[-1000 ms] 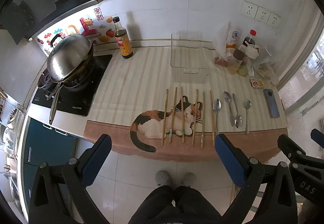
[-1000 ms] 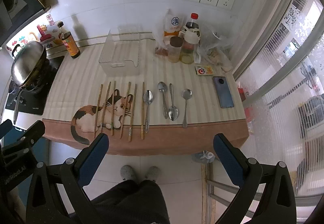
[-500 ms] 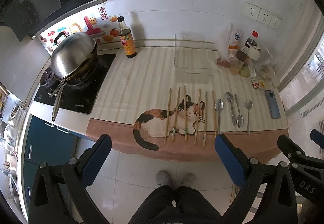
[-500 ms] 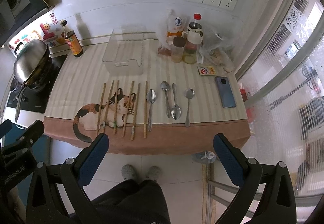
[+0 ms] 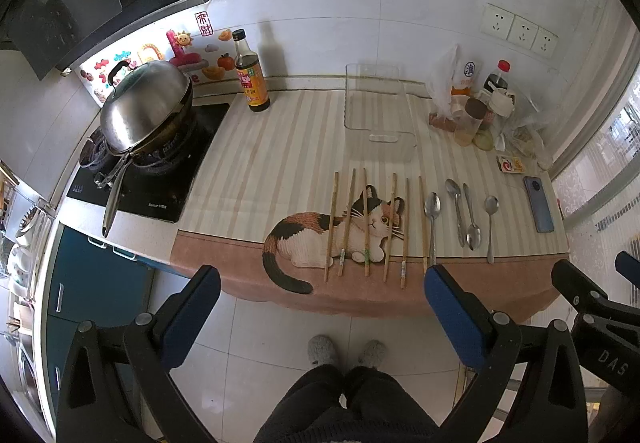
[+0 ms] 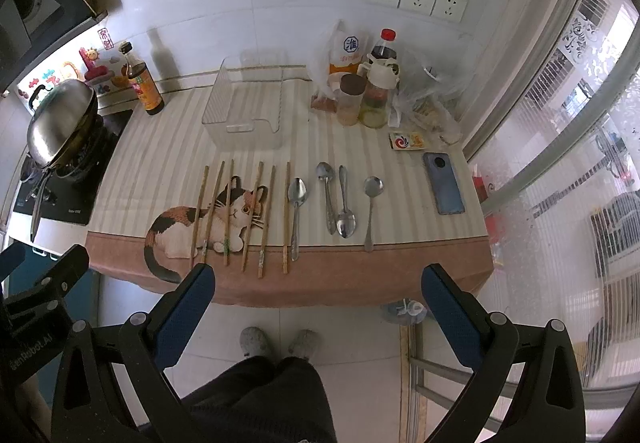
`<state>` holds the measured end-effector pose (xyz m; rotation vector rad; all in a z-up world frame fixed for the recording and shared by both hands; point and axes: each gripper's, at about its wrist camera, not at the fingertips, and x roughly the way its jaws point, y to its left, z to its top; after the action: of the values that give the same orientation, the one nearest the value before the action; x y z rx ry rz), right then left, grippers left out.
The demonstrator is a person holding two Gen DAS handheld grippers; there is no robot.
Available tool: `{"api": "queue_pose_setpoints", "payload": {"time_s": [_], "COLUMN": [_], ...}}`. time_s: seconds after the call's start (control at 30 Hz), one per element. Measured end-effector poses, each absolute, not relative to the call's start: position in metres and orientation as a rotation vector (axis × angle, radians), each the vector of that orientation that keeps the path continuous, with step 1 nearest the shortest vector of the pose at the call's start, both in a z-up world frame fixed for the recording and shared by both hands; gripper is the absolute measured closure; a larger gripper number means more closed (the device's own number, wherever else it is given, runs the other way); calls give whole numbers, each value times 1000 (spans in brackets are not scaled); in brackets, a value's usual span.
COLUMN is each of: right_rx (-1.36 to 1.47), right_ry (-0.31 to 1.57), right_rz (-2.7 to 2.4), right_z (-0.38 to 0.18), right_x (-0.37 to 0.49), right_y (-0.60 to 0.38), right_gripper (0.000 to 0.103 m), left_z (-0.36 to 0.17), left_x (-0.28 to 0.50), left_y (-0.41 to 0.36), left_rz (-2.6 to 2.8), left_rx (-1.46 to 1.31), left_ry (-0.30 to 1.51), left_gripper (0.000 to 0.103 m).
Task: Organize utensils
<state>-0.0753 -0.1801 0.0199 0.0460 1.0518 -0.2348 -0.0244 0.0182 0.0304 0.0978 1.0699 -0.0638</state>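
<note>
Several wooden chopsticks (image 5: 366, 223) (image 6: 240, 215) lie in a row on the cat-print mat (image 5: 260, 179) (image 6: 168, 163), with several metal spoons (image 5: 464, 215) (image 6: 336, 203) to their right. A clear plastic bin (image 5: 378, 115) (image 6: 250, 111) stands empty behind them. My left gripper (image 5: 322, 307) is open and empty, held above the floor in front of the counter edge. My right gripper (image 6: 318, 307) is open and empty too, at the same distance from the counter.
A wok (image 5: 146, 111) sits on the stove at the left. A soy sauce bottle (image 5: 250, 77) stands by the wall. Bottles and bags (image 5: 480, 103) crowd the back right. A phone (image 5: 540, 203) and a small packet (image 5: 510, 165) lie at the right end.
Both grippers have shifted slightly, so the counter sits a little higher and farther in the views. Both jaws stay open. Nothing on the counter has moved.
</note>
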Motion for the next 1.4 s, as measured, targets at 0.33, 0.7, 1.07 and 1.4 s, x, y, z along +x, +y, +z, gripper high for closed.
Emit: {"api": "queue_pose_setpoints", "payload": {"time_s": [0.33,0.7,1.07,1.4], "right_rx": [46,7,226,386], "right_ry": [1044,946,1157,1361], "right_rz": [-228,-267,-219,-164], "right_z": [24,-8,-139,-240], "right_x": [-74,-48,36,93], "right_y": [-188,-221,-242,-228], "right_gripper": [0,0,40,66], "left_z": [30,-16,-157,-264], "left_x": [-26,14,115,182], "left_y": [17,-1,25,19], "left_rz": [-63,20,70,-87], "left_rx": [95,120,207,138], "left_ry": [1069,1016,1246,1512], "left_gripper": [0,0,1,41]}}
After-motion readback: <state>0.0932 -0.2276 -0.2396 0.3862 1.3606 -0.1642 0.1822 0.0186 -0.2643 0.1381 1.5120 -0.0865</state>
